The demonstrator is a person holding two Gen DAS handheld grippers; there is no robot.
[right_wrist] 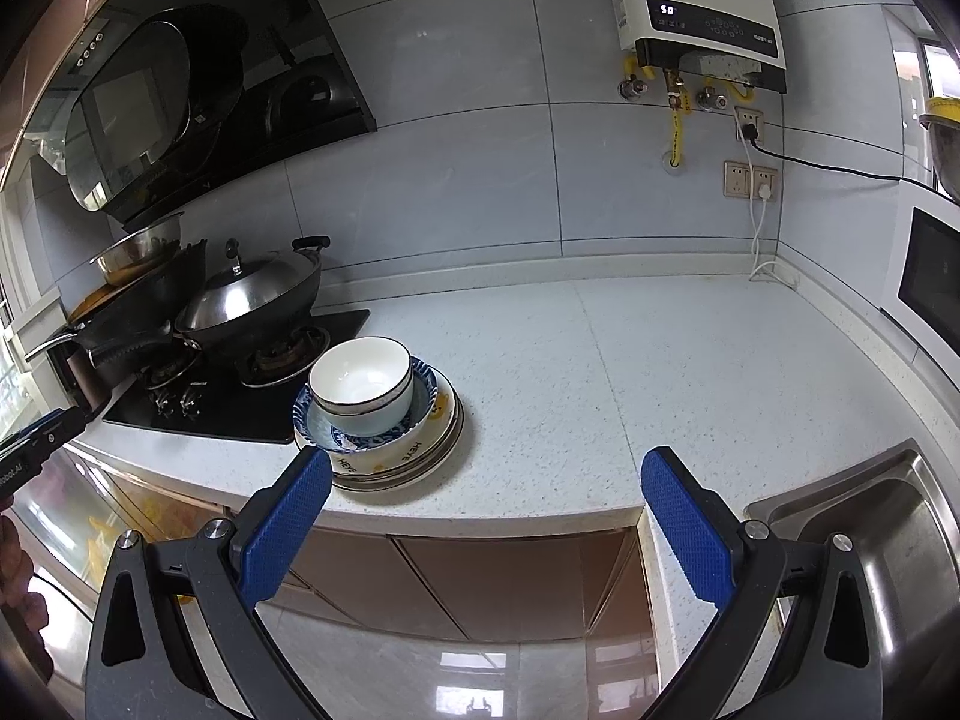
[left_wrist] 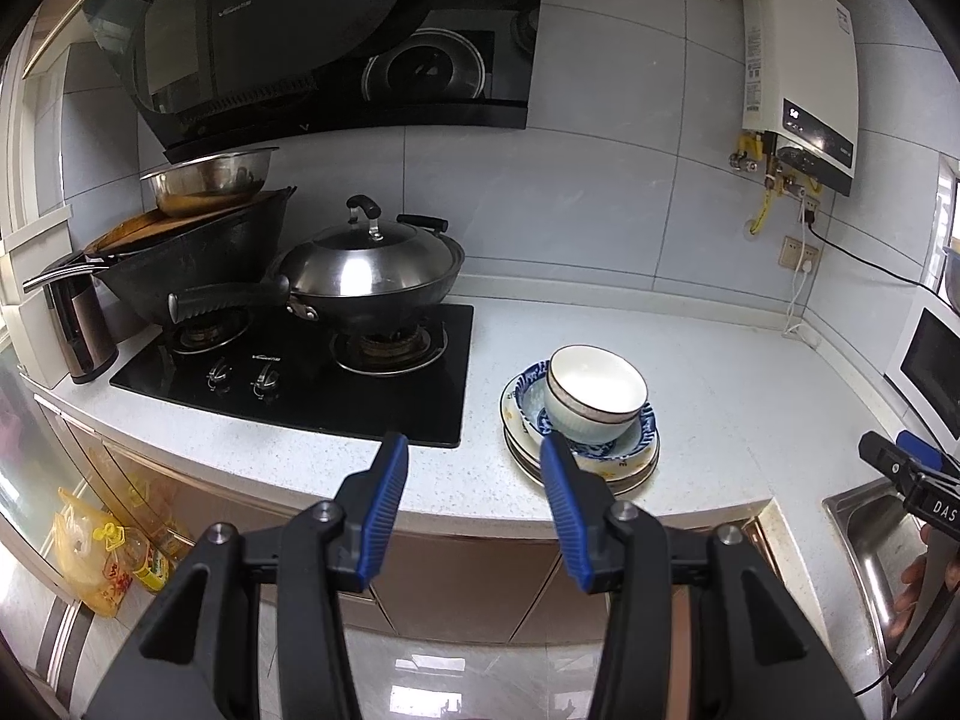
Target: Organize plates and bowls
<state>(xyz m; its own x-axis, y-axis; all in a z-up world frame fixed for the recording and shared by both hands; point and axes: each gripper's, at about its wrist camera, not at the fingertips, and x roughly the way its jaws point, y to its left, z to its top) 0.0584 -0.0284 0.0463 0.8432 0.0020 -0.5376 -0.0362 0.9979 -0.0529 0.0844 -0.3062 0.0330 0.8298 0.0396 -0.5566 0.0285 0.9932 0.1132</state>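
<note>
A stack of dishes stands on the white speckled counter (left_wrist: 720, 372) near its front edge. Two nested white bowls (left_wrist: 597, 393) sit in a blue-patterned bowl (left_wrist: 645, 429), on several cream plates (left_wrist: 630, 471). In the right wrist view the white bowls (right_wrist: 363, 384), blue-patterned bowl (right_wrist: 423, 405) and plates (right_wrist: 414, 459) show at lower left. My left gripper (left_wrist: 474, 450) is open and empty, in front of the counter edge, left of the stack. My right gripper (right_wrist: 486, 468) is open and empty, in front of the counter, right of the stack.
A black gas hob (left_wrist: 312, 372) with a lidded wok (left_wrist: 372, 270) and a second wok (left_wrist: 198, 246) lies left of the stack. A steel sink (right_wrist: 870, 540) is at the right. A water heater (right_wrist: 696, 0) hangs on the wall. A microwave (right_wrist: 936, 276) stands far right.
</note>
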